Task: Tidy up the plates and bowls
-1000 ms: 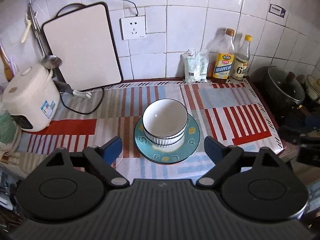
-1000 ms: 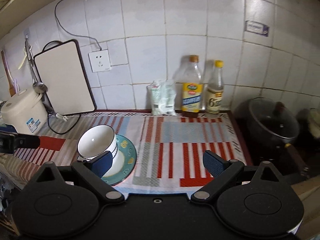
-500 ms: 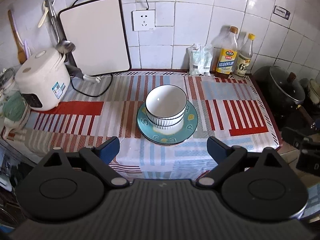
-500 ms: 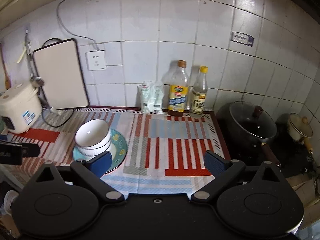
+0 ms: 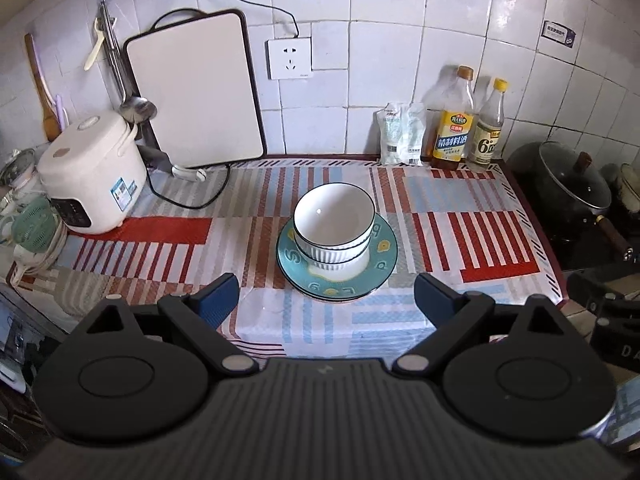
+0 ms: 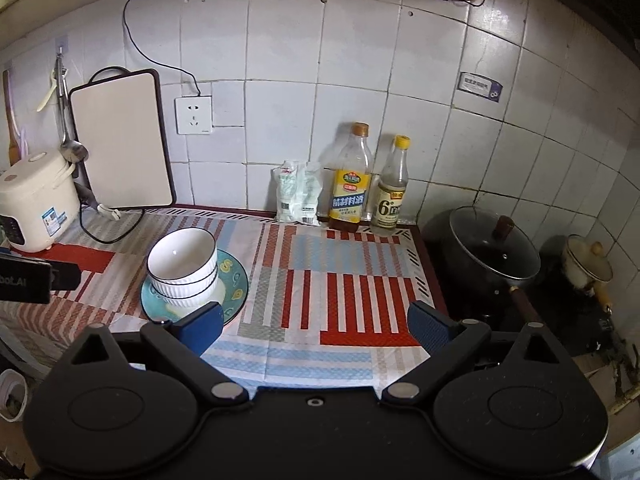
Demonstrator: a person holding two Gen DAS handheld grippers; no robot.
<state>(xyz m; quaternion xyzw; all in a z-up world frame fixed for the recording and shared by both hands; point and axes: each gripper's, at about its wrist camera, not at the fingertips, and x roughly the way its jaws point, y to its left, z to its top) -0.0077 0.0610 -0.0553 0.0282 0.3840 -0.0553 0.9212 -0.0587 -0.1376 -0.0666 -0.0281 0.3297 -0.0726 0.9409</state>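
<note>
Two white ribbed bowls (image 5: 334,226) are stacked on teal plates (image 5: 380,264) in the middle of the striped counter cloth. They also show in the right wrist view, the bowls (image 6: 183,266) on the plates (image 6: 235,284) at the left. My left gripper (image 5: 326,294) is open and empty, held back from the counter's front edge, in line with the stack. My right gripper (image 6: 314,326) is open and empty, to the right of the stack and back from the edge.
A white rice cooker (image 5: 90,176) stands at the left, a cutting board (image 5: 196,88) leans on the wall. A bag (image 5: 402,134) and two bottles (image 5: 454,120) stand at the back right. A lidded black pot (image 6: 490,256) and small pot (image 6: 586,266) sit on the stove.
Both grippers have pulled back and up from the counter, so the stack looks smaller and farther. The bowls and plates have not moved. Both grippers stay open.
</note>
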